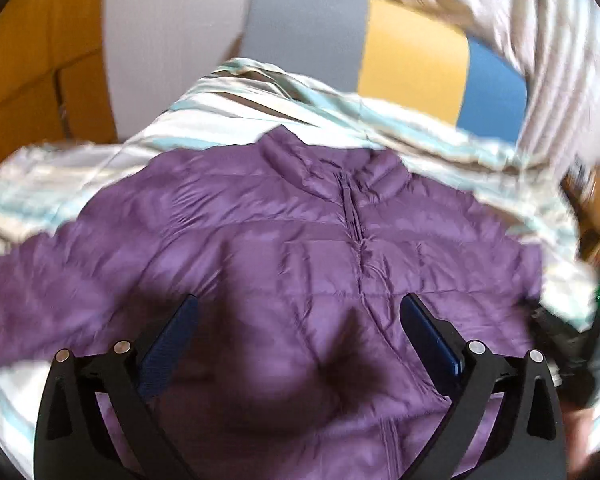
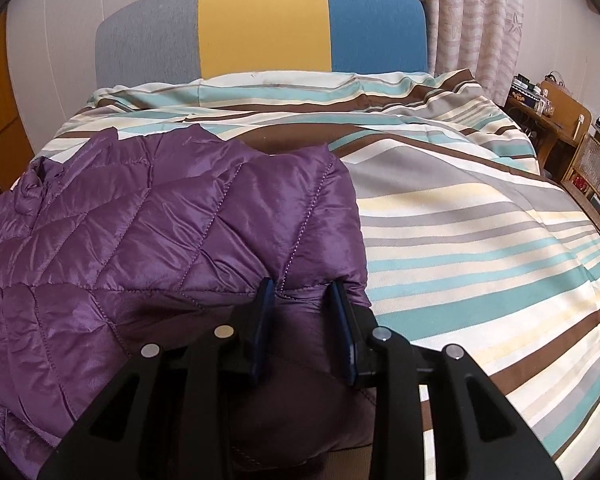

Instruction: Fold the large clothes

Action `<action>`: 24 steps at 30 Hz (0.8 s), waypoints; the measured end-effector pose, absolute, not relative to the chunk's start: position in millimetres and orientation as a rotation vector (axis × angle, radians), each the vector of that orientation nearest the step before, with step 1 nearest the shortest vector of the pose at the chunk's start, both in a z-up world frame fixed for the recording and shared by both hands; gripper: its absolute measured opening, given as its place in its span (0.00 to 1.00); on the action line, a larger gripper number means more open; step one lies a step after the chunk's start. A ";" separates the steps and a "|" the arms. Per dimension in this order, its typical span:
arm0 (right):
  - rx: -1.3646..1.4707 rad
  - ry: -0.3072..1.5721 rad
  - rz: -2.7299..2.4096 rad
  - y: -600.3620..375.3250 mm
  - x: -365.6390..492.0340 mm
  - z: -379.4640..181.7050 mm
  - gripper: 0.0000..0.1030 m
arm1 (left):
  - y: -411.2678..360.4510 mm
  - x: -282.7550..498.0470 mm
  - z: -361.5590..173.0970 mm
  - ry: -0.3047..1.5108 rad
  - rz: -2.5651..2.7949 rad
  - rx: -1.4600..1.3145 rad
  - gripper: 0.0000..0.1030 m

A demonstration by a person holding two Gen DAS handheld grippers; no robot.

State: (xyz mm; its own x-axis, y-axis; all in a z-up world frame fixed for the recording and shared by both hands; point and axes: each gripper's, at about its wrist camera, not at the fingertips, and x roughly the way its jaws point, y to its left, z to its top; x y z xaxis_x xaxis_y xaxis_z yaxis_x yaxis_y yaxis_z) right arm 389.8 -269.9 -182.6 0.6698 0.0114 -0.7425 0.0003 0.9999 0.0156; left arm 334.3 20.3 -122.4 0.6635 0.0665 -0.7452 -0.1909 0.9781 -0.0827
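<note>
Purple jacket [image 2: 148,240], edge between right jaws, striped bedspread [image 2: 480,220] alongside.

I see a purple jacket [image 2: 148,232] made of thin, shiny cloth. It looks puffy and soft, with stitched lines and lots of small wrinkles. The striped bed cover [image 2: 480,216] under it is smooth cloth and not shiny. The headboard [image 2: 260,28] looks like dull, slightly rough fabric. The curtain [image 2: 476,20] is thin cloth with a faint pattern. My right gripper [image 2: 302,292] is matt black plastic, with 4 shiny round metal pins and dark blue finger pads [image 2: 266,320] that look rubbery. The shelf [image 2: 568,132] looks like smooth wood.
</note>
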 end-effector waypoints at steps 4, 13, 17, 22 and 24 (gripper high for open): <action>0.018 0.831 0.010 -269.8 387.1 -181.9 0.28 | 18.7 366.0 -175.9 0.943 0.152 -0.069 0.97; 0.023 0.686 0.094 -266.0 366.9 -150.4 0.44 | 18.2 360.4 -175.0 0.911 0.157 -0.069 0.97; 0.009 0.726 0.131 -254.2 390.0 -146.1 0.44 | 16.7 358.0 -174.5 0.908 0.156 -0.071 0.97; -0.011 0.865 0.120 -252.7 425.2 -181.8 0.44 | 16.9 358.1 -175.7 0.904 0.153 -0.074 0.97; -0.008 0.862 0.110 -253.5 428.7 -184.4 0.44 | 17.5 357.7 -176.3 0.902 0.152 -0.077 0.97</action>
